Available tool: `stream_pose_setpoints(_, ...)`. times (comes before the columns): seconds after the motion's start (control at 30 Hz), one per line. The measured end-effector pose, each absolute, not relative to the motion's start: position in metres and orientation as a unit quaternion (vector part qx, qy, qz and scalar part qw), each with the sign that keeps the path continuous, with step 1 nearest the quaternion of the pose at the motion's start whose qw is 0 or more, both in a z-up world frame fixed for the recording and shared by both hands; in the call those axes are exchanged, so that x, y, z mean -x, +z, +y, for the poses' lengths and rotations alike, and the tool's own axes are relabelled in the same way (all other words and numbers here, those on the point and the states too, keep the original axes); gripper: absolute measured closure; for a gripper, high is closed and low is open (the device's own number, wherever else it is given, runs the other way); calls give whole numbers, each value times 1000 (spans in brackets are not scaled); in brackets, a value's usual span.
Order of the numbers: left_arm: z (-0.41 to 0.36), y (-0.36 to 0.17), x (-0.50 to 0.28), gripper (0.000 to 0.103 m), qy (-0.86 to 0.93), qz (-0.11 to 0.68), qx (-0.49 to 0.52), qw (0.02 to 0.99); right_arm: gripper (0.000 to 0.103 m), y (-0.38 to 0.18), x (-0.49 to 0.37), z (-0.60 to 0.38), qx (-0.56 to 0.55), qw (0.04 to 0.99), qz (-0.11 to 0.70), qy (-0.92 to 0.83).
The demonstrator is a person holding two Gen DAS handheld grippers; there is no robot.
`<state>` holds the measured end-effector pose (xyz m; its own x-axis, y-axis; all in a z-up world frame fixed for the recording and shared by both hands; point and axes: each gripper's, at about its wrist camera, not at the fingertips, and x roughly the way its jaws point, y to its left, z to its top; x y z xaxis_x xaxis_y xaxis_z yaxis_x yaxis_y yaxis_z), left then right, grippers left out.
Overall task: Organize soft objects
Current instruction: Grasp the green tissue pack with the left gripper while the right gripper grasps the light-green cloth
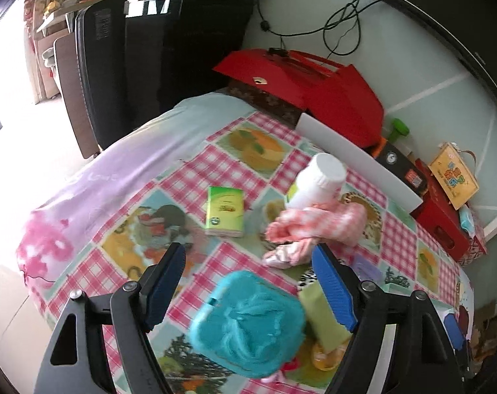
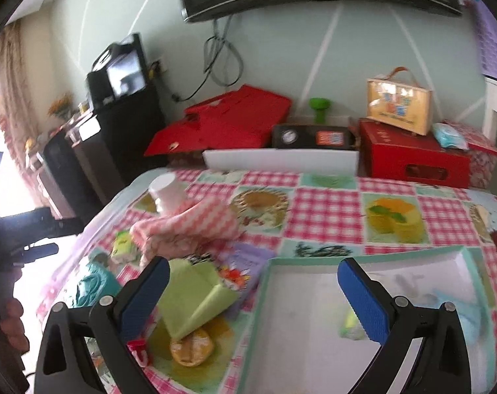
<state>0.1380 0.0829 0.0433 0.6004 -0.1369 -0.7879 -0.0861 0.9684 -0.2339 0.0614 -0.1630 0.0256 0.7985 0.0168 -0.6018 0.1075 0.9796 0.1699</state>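
L gripper [image 1: 248, 282] wide open, empty, above teal knit piece [image 1: 248, 325] | R gripper [image 2: 253, 295] wide open, empty, at tray [image 2: 363, 254] edge | pink checked cloth [image 1: 317, 226] behind teal piece, touching white bottle [image 1: 314, 180] | risk: pulling cloth may tip bottle

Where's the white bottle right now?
The white bottle lies tilted on the checked tablecloth, resting against the pink cloth, right of the green box in the left wrist view.
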Motion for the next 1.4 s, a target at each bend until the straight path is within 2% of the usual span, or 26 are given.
stream_pose_setpoints(0.07,89,37,-141,22,-21,456,136,879,0,19,-67,-154,-91,940,328,-14)
stream_pose_setpoints(0.13,93,30,-145,13,-30,467,146,872,0,12,-72,-143,-81,936,343,-1)
stream_pose_setpoints(0.3,102,15,-153,11,-29,484,148,862,0,-5,-86,-115,-33,926,375,20)
stream_pose_setpoints(0.4,111,7,-159,4,-41,494,160,854,0,-15,-93,-103,-17,917,398,34)
stream_pose_setpoints(0.63,121,-2,-180,4,-51,513,113,850,0,-29,-102,-90,2,905,424,45)
stream_pose_setpoints(0.8,120,-11,-202,4,-33,545,37,837,1,-39,-108,-84,13,895,442,55)
stream_pose_setpoints(1.07,117,-31,-237,4,-46,593,23,803,17,-58,-122,-80,18,881,469,61)
stream_pose_setpoints(1.2,105,-40,-254,4,-54,608,12,792,20,-63,-125,-82,13,877,476,60)
stream_pose_setpoints(1.4,87,-52,-272,5,-60,618,-6,784,35,-62,-127,-91,-5,878,475,58)
